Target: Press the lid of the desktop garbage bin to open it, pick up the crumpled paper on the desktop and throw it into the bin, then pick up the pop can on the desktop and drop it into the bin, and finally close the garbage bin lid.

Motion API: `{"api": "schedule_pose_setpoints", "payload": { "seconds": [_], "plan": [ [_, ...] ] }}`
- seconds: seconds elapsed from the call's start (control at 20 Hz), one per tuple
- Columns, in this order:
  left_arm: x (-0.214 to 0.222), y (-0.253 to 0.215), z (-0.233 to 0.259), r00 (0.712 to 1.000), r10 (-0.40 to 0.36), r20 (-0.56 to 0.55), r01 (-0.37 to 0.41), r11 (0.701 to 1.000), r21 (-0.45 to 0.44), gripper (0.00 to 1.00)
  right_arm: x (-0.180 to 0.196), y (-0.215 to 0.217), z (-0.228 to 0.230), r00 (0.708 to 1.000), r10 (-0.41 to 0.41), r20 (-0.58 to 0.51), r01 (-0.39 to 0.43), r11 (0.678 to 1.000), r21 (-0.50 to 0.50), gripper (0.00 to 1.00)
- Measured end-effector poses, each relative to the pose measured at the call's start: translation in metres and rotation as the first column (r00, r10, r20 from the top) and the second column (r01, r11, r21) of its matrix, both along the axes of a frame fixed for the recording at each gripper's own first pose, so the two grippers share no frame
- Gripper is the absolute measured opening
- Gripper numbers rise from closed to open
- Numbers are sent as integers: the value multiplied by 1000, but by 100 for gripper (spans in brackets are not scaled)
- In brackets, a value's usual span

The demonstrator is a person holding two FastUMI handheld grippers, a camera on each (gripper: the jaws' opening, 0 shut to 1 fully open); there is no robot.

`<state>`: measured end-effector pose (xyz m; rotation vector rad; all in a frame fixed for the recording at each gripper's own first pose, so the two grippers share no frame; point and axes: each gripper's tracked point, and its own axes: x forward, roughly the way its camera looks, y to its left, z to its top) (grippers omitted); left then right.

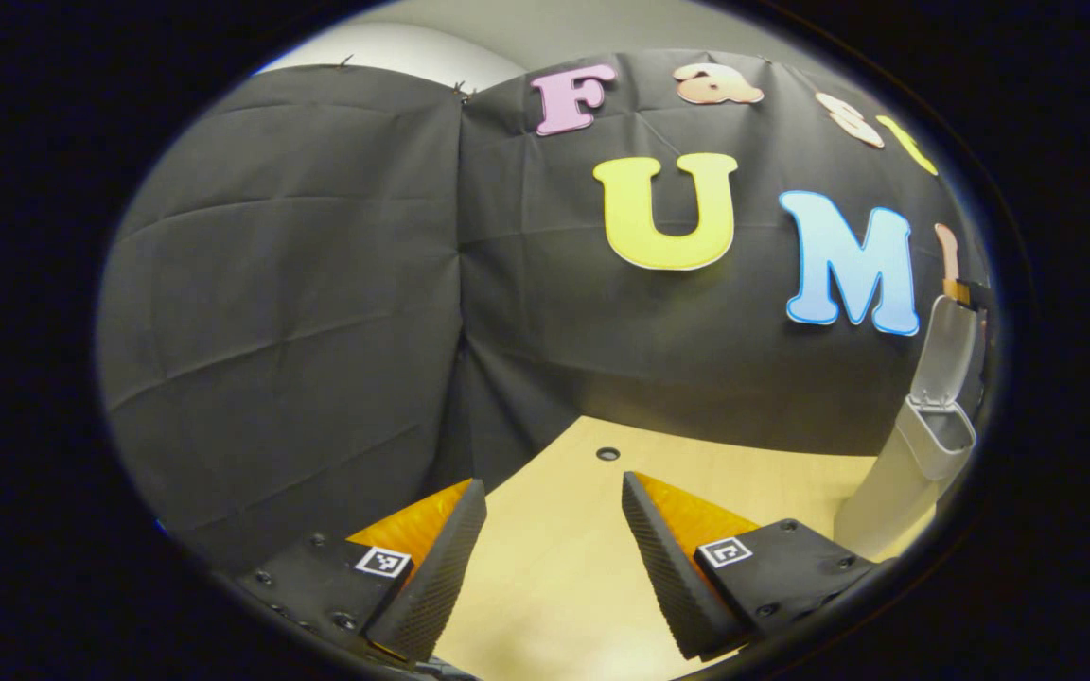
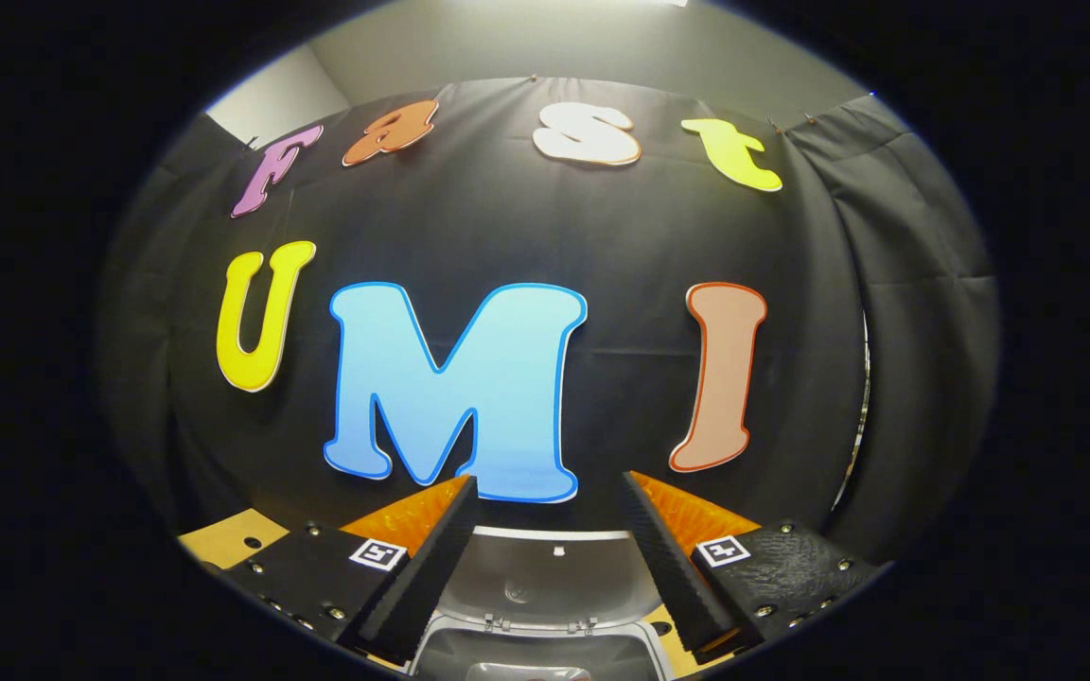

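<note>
In the left gripper view, the left tongs hang spread apart with nothing between their two fingers, above a pale wooden table. A small dark round hole sits in the table surface just ahead of the fingertips, near the black cloth wall at the back. At the far right edge of this view stands the desktop garbage bin, a tall light grey container resting on the table, well apart from the left tongs. Its lid is swung up and stands upright above the open mouth.

In the right gripper view, the right tongs are also spread wide and grip nothing. They hover directly over the bin's open mouth, which shows at the bottom between the fingers. The raised lid's pale inner face stands just ahead of the fingertips, hinged at the bin's back rim. A sliver of the table shows at lower left. The crumpled paper and the pop can cannot be made out.
</note>
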<state>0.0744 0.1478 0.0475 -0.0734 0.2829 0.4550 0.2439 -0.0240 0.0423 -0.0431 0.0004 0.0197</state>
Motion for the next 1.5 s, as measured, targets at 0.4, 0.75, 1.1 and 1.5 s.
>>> {"api": "schedule_pose_setpoints", "payload": {
  "seconds": [0.4, 0.75, 1.1, 1.5],
  "plan": [
    [21, -27, -5, 998, -67, -12, 67, 998, 16, 94, -34, 0, -11, 999, 23, -24, -22, 999, 33, 95],
    [38, -58, -4, 989, -147, -8, 147, 989, 18, 94, -71, 1, -30, 998, 49, -40, -47, 998, 50, 95],
    [47, -78, -4, 982, -189, 1, 189, 982, 9, 94, -92, 1, -45, 994, 76, -75, -73, 996, 46, 95],
    [39, -79, -11, 983, -184, -5, 184, 983, -6, 94, -108, 4, -74, 984, 103, -146, -94, 993, 64, 95]
  ]
}}
